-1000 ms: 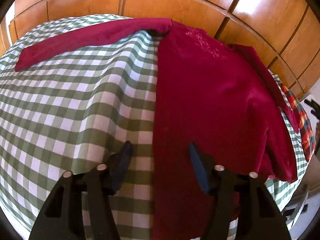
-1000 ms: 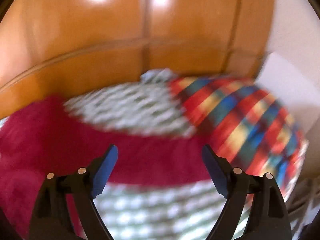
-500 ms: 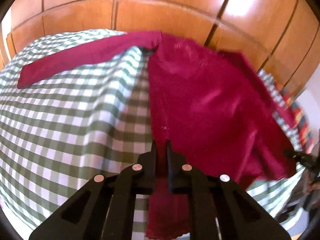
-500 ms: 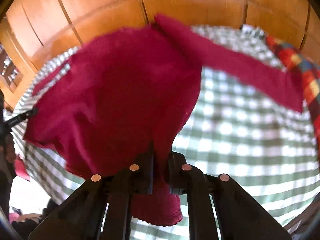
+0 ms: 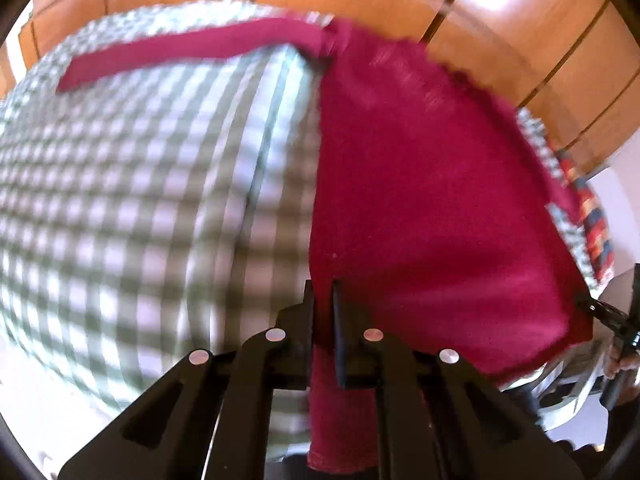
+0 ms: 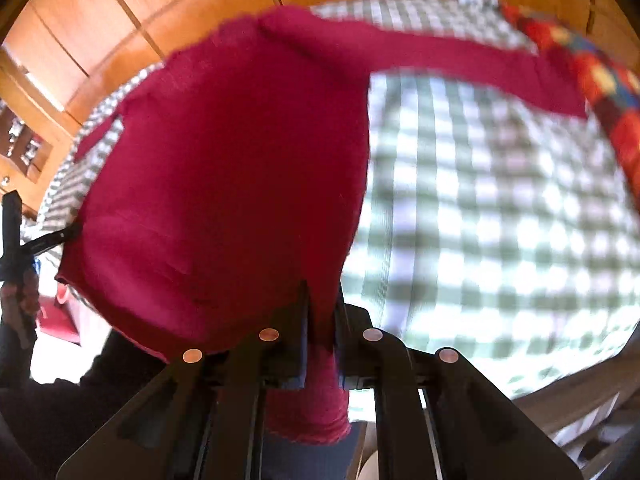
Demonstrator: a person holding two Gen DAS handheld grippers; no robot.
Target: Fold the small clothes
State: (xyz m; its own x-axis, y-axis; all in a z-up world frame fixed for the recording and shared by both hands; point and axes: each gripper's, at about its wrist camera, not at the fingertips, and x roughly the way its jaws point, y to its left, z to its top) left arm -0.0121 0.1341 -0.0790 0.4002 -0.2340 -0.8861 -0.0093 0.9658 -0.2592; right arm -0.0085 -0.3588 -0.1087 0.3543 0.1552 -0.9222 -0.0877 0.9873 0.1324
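A dark red long-sleeved top (image 5: 420,184) lies on a green-and-white checked cloth, its hem raised off the surface. My left gripper (image 5: 322,292) is shut on one lower corner of the top, with red fabric hanging down between the fingers. My right gripper (image 6: 322,294) is shut on the other lower corner of the same top (image 6: 224,168). One sleeve (image 5: 188,52) stretches out flat to the far left in the left wrist view; the other sleeve (image 6: 460,60) runs to the far right in the right wrist view. Each view shows the opposite gripper at the far hem corner.
The checked cloth (image 5: 120,184) covers a table or bed that stands against orange wooden panelling (image 5: 520,40). A bright multicoloured plaid fabric (image 6: 600,80) lies at the far right edge. A hand (image 6: 20,300) holds the other gripper's handle at the left edge of the right wrist view.
Both grippers went from open to shut on the red top's lower corners. The right gripper swung down from the plaid fabric onto the hem, and the hem now lifts off the cloth.
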